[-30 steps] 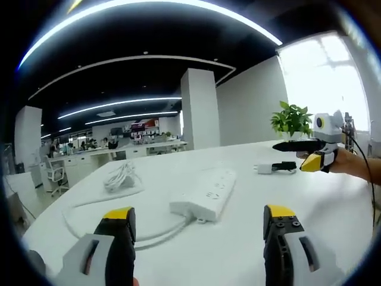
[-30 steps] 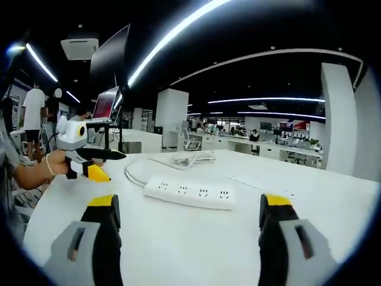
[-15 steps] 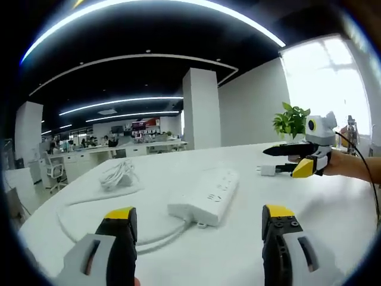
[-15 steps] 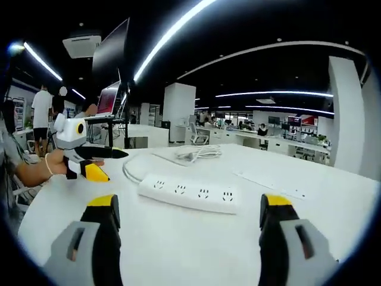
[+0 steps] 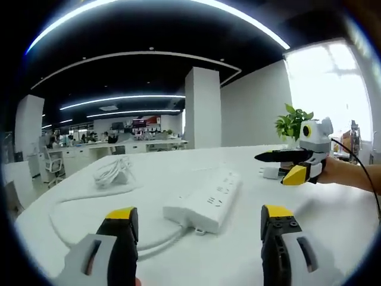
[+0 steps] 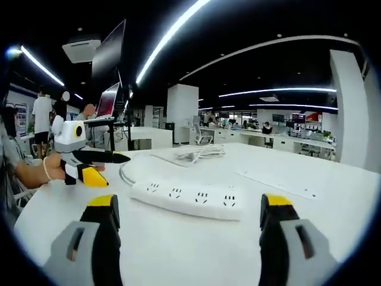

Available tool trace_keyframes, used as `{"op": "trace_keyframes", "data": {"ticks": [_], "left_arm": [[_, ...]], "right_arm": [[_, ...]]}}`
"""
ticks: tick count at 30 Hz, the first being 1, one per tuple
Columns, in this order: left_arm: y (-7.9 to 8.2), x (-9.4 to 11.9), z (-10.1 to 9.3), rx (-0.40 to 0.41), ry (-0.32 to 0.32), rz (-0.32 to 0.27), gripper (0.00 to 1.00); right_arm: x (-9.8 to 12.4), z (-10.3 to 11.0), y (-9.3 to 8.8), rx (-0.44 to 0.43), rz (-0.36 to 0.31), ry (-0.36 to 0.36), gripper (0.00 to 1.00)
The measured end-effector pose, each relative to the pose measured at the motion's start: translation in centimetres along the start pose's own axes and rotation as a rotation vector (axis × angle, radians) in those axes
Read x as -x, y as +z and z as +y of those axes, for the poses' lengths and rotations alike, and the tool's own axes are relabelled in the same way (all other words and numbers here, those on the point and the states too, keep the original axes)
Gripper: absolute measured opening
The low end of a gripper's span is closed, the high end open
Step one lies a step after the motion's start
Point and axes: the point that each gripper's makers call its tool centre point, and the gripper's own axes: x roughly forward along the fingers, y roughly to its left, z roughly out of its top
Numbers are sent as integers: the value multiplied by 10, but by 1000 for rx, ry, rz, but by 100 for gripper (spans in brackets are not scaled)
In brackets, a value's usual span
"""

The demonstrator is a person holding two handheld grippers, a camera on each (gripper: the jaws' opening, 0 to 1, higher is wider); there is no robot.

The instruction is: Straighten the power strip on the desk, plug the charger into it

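On the white tabletop (image 5: 309, 226) the white power strip (image 5: 205, 199) lies flat with its sockets up, angled away from the left gripper (image 5: 193, 229), just ahead of that gripper's wide-spread, empty fingers (image 5: 122, 223). In the right gripper view the same strip (image 6: 187, 198) runs crosswise, just beyond the right gripper (image 6: 189, 226), whose yellow-tipped fingers (image 6: 277, 208) also stand wide apart and hold nothing. A white cable (image 5: 89, 229) leaves the strip's near end and sweeps in a broad loop over the tabletop to a coiled bundle of white cord (image 5: 113, 173) farther back. The charger (image 5: 269, 173), a small white block, rests on the tabletop well beyond the strip, right beside the right gripper as it appears in the left gripper view (image 5: 294, 164), held by a hand (image 5: 342, 173). A potted green plant (image 5: 293, 122) stands behind it by the bright window. An open office with desks, chairs and a white pillar (image 5: 202, 107) lies beyond.
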Motion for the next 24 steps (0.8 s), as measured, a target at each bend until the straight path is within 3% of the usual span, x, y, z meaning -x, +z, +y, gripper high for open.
{"op": "trace_keyframes", "data": {"ticks": [14, 24], "left_arm": [[-10, -16, -1, 0, -3, 51, 85], [-10, -25, 1, -24, 4, 85, 84]], "right_arm": [[-18, -19, -26, -27, 40, -9, 98], [-31, -24, -24, -34, 43, 5, 98]]}}
